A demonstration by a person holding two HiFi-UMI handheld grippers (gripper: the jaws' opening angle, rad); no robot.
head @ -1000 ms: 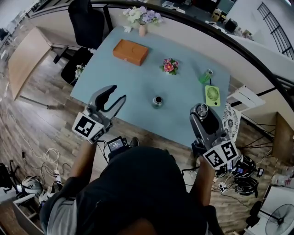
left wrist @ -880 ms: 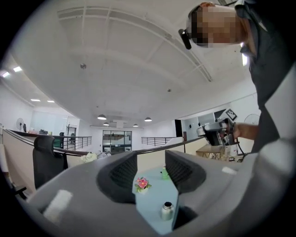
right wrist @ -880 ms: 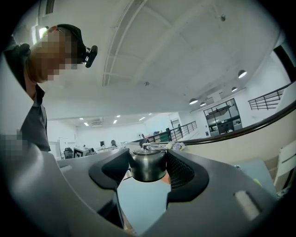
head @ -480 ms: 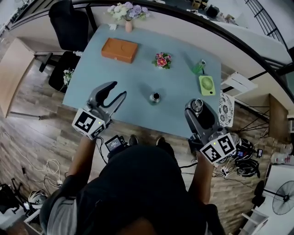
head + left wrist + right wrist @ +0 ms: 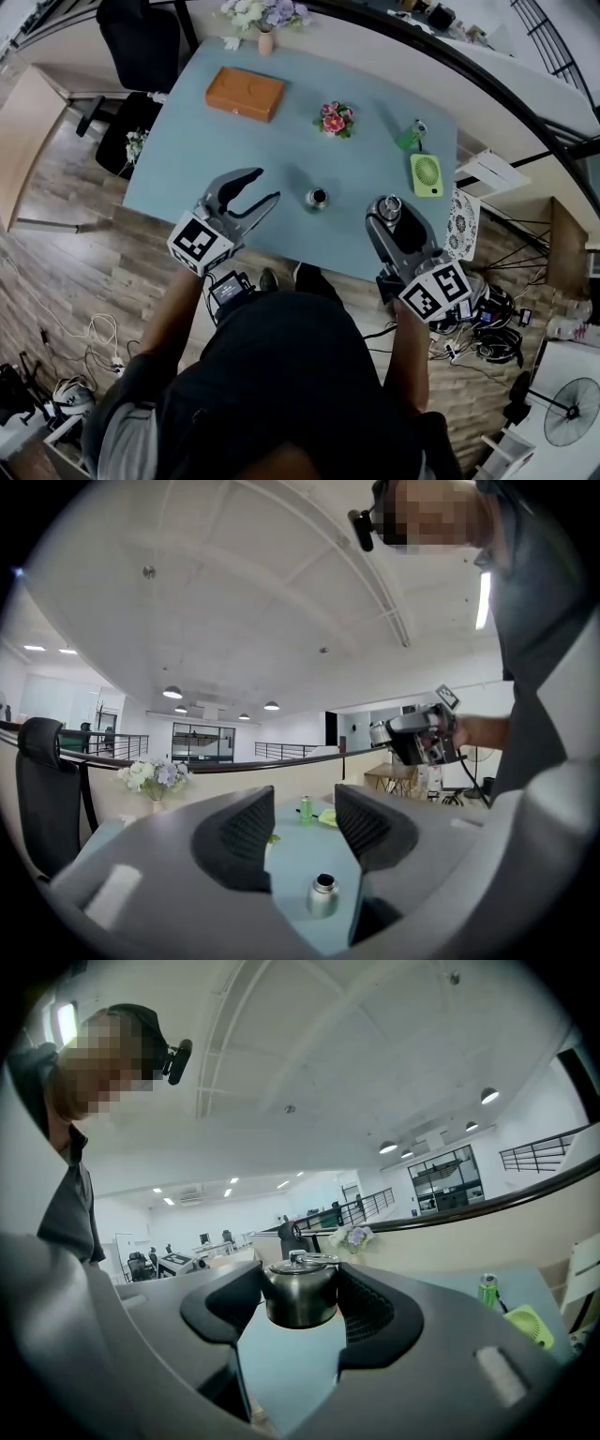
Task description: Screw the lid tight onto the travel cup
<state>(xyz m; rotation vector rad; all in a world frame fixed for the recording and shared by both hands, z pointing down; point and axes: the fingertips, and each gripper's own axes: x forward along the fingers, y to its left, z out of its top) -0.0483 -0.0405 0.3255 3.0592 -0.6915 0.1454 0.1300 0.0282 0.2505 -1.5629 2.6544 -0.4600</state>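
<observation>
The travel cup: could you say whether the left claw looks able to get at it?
Probably yes: the travel cup stands alone ahead of the left claw, whose jaws are apart and empty, with only table between.

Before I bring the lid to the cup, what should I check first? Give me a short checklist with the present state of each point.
1. Lid gripped by the right gripper: ok, the jaws press on both of its sides.
2. Cup upright with its mouth open: ok.
3. Cup held steady: not ok. It stands free, and the left gripper is open, empty and short of it.
4. Lid over the cup's mouth: not ok, it is off to one side.
5. Room around the cup: ok, the flowers and fan stand apart from it.
6. Threads clean: cannot tell.
</observation>
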